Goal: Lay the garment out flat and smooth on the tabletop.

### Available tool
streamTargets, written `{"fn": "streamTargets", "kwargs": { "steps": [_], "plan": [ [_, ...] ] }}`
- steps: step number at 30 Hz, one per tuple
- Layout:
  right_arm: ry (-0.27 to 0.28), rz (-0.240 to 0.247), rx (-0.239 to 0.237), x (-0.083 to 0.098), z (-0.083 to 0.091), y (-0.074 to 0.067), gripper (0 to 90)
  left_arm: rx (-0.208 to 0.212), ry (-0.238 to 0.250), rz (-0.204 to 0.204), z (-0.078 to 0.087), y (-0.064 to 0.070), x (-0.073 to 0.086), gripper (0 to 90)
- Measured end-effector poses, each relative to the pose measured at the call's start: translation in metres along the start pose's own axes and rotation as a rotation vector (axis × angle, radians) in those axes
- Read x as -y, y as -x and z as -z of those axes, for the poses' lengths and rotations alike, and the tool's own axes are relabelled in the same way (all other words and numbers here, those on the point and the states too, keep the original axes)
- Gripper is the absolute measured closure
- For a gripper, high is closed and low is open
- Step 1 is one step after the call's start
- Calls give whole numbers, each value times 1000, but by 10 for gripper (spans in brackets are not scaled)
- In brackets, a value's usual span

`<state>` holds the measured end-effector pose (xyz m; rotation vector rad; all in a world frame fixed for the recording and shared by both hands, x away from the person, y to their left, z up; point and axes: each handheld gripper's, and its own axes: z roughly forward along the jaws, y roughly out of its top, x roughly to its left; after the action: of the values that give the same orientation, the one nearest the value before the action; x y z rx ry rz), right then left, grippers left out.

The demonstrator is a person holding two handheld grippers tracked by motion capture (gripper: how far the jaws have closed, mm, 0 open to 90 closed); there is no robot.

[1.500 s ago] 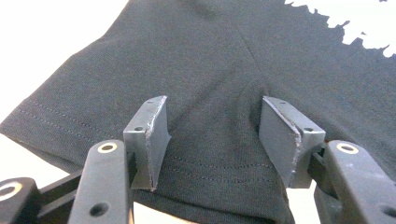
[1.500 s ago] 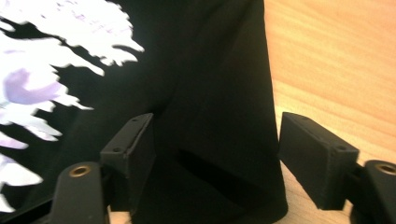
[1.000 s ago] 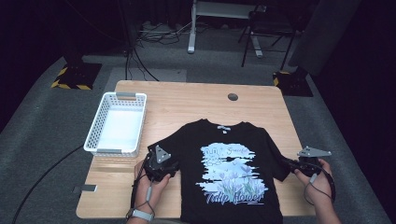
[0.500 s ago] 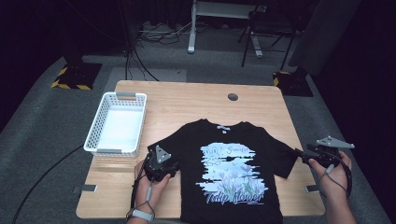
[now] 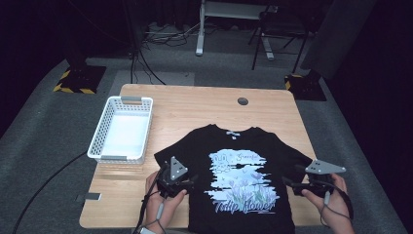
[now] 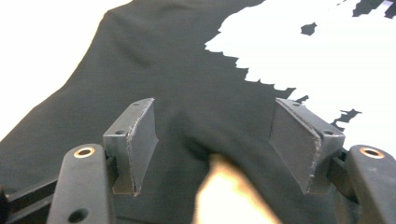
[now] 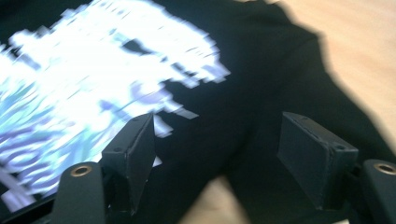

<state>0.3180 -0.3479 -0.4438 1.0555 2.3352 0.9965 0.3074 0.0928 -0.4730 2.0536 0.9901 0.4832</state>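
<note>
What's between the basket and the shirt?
Bare wood: in the high view a strip of table separates the white basket from the black shirt; nothing lies on it.

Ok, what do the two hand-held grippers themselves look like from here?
Both are black. The left hand-held gripper and the right hand-held gripper each carry a grey three-cornered plate on top and trail a thin cable. Up close, the pads are flat dark-grey blocks with small screw holes, on black arms with brass-ringed holes. No sleeves show on the forearms.
</note>
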Motion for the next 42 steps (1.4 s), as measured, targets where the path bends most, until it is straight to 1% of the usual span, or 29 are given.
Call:
{"fn": "streamTargets", "kwargs": {
  "steps": [2, 4, 6, 8, 10, 12, 13, 14, 15, 16, 18, 20, 21, 23, 27, 32, 34, 40, 42],
  "plan": [
    [-15, 15, -19, 3, -4, -10, 271, 16, -16, -24, 0, 12, -2, 308],
    [-29, 25, -49, 8, -9, -22, 260, 26, -29, -50, -3, 26, -1, 305],
    [-41, 34, -75, 11, -14, -33, 254, 41, -45, -76, -8, 36, 0, 304],
    [-58, 48, -101, 16, -21, -42, 254, 60, -80, -120, -17, 47, 2, 302],
    [-70, 55, -122, 19, -28, -48, 251, 70, -105, -142, -24, 50, 4, 296],
    [-84, 62, -129, 22, -35, -51, 241, 69, -130, -150, -30, 50, 5, 292],
    [-94, 59, -128, 23, -38, -51, 235, 73, -135, -148, -33, 49, 7, 285],
    [-104, 56, -127, 25, -42, -50, 231, 93, -113, -129, -36, 46, 8, 267],
    [-94, 44, -127, 26, -45, -49, 214, 115, -102, -110, -38, 41, 9, 254],
    [-78, 29, -123, 27, -46, -48, 215, 129, -103, -100, -40, 38, 8, 240],
    [-76, 22, -113, 26, -48, -46, 214, 128, -103, -102, -43, 30, 6, 237],
    [-77, 18, -109, 22, -52, -43, 212, 126, -101, -95, -46, 24, 3, 236],
    [-78, 15, -107, 21, -54, -42, 210, 123, -102, -99, -48, 21, 1, 236],
    [-78, 12, -104, 17, -58, -39, 207, 121, -102, -93, -53, 16, -2, 236],
    [-59, 1, -93, 11, -68, -31, 204, 111, -102, -87, -60, 8, -8, 236],
    [-43, -14, -78, 2, -81, -23, 203, 97, -102, -70, -70, -7, -16, 234],
    [-37, -18, -75, -2, -86, -20, 204, 91, -102, -73, -74, -13, -19, 234],
    [-30, -30, -63, -11, -98, -13, 204, 86, -102, -63, -83, -25, -27, 234],
    [-25, -31, -62, -14, -102, -9, 204, 78, -102, -60, -88, -32, -30, 233]
  ]
}}
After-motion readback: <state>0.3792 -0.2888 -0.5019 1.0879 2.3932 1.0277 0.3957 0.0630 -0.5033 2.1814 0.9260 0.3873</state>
